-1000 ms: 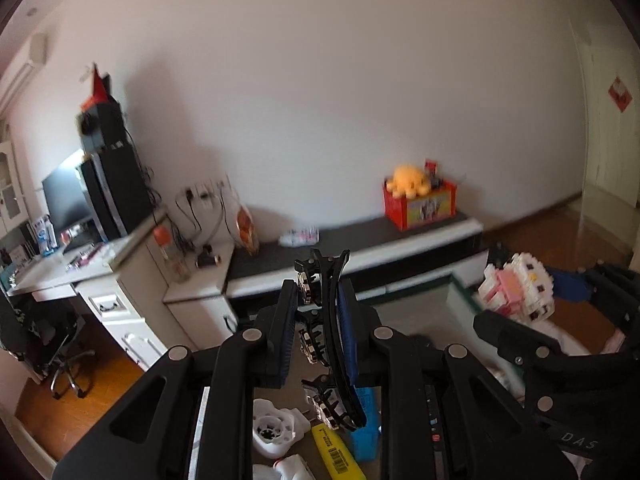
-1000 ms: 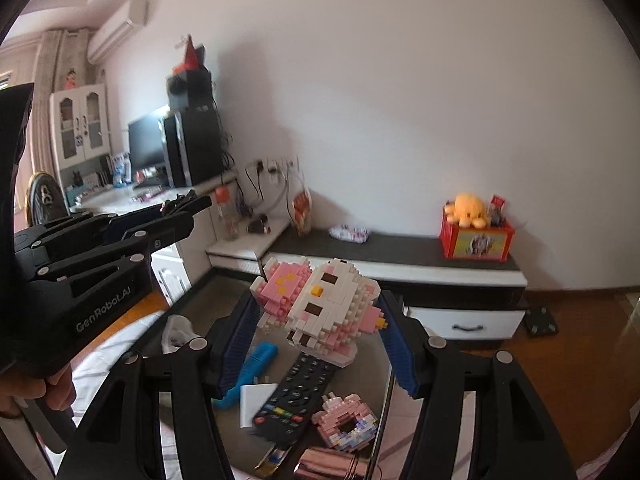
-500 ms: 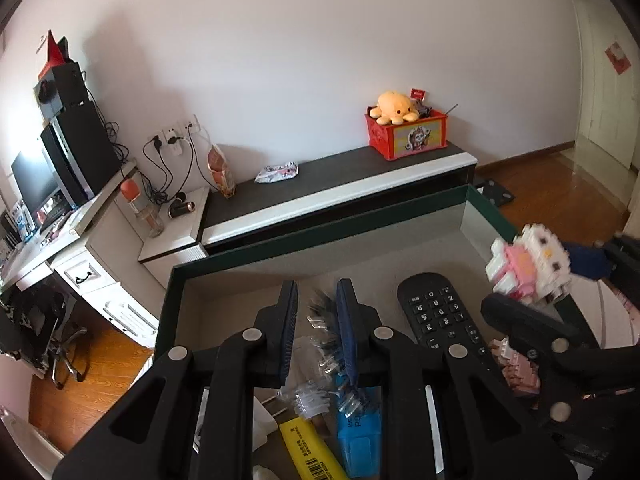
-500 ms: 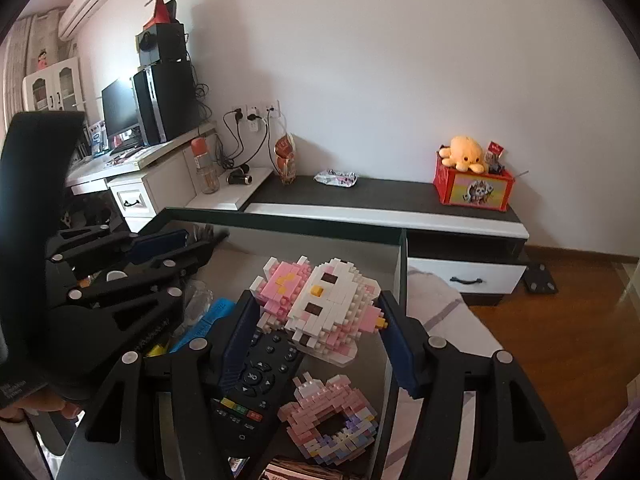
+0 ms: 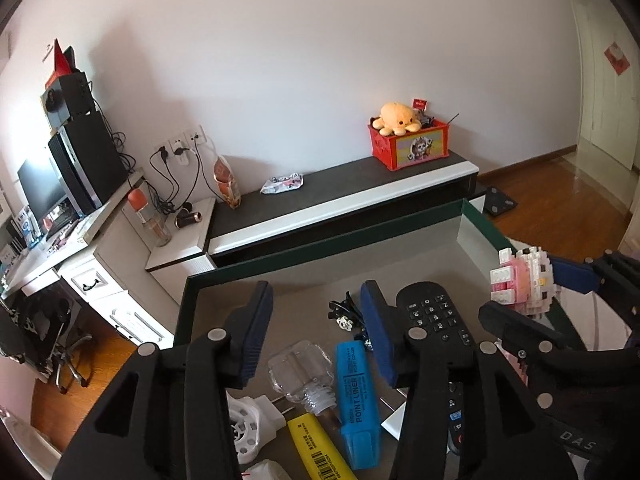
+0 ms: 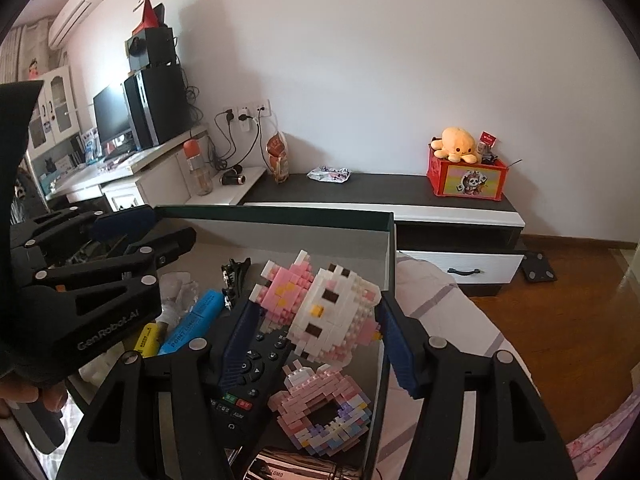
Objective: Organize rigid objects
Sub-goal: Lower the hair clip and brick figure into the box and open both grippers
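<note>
Pink-and-white brick cat figure [image 6: 320, 312] is staying pinched in our right gripper [image 6: 316, 344] above the green-rimmed box [image 6: 280, 214], not yet placed, while our left gripper [image 5: 316, 332], fingers spread, is hovering empty over the black hair clip [image 5: 344, 312] inside.

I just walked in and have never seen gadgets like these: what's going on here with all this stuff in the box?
A person is sorting small items with two handheld grippers. The right gripper is shut on a pink-and-white brick figure, held above the green-rimmed box. The left gripper is open and holds nothing, above a black hair clip lying in the box beside a remote and a blue highlighter.
</note>
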`<state>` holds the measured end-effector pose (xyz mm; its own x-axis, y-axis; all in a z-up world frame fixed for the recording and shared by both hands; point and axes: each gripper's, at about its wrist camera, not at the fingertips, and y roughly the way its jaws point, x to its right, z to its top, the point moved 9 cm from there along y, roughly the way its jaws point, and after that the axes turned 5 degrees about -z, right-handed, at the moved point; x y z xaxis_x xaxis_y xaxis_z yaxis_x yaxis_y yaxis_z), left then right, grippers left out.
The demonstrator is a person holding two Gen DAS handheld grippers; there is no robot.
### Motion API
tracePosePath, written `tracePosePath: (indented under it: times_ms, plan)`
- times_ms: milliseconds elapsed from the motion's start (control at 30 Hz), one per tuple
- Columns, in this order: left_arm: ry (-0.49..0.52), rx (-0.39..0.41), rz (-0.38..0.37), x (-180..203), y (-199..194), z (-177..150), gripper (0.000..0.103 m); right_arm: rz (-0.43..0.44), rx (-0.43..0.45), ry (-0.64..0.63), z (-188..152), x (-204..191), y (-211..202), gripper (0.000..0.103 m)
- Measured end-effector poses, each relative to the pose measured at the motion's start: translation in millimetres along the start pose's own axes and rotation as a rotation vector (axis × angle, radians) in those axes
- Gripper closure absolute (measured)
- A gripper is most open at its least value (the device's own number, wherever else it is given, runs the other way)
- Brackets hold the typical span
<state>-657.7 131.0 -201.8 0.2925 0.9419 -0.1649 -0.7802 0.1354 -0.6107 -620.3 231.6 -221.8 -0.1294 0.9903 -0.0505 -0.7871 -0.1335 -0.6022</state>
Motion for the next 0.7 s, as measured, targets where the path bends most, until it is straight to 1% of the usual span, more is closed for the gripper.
tracePosePath:
  times_ms: [67,133,167,233,267,300,467,533,567,600,667,700]
  plan:
    - [0.002,0.004,0.004,-0.3,-2.0,1.3,0.051,-0.005,0.002,0.003,0.3,0.2,0.3,0.041]
    - [0.004,0.004,0.000,0.2,-2.7,1.6,0.045,-0.004,0.005,0.005,0.2,-0.2,0.2,0.041]
    - [0.006,0.004,0.000,0.6,-3.5,2.1,0.044,-0.007,0.006,0.007,0.3,0.4,0.2,0.040]
    - [0.012,0.005,0.001,1.6,-5.3,3.1,0.044,-0.004,0.014,0.012,1.8,0.5,-0.7,0.035]
    - [0.013,0.007,0.001,2.0,-5.7,3.6,0.043,-0.002,0.017,0.014,2.1,0.5,-1.7,0.029]
    - [0.013,0.008,0.003,1.7,-6.4,4.1,0.042,-0.002,0.021,0.017,2.6,0.6,-2.8,0.025]
    - [0.015,0.012,0.017,0.8,-9.8,6.2,0.034,0.012,0.024,0.034,3.3,3.6,-3.7,0.023]
    - [0.017,0.018,0.026,0.1,-12.2,7.1,0.028,0.012,0.028,0.036,3.8,4.0,-5.0,0.023]
    - [0.018,0.018,0.027,-0.2,-13.9,7.8,0.027,0.012,0.031,0.039,4.1,4.3,-6.4,0.023]
    - [0.018,0.016,0.030,-0.6,-15.0,7.2,0.025,0.010,0.033,0.045,5.1,5.4,-7.4,0.022]
    - [0.025,0.022,0.053,-2.9,-19.4,7.7,0.016,0.003,0.044,0.053,6.5,7.3,-11.1,0.020]
    - [0.026,0.029,0.073,-5.6,-23.5,7.4,0.010,0.001,0.050,0.054,7.3,7.7,-13.4,0.019]
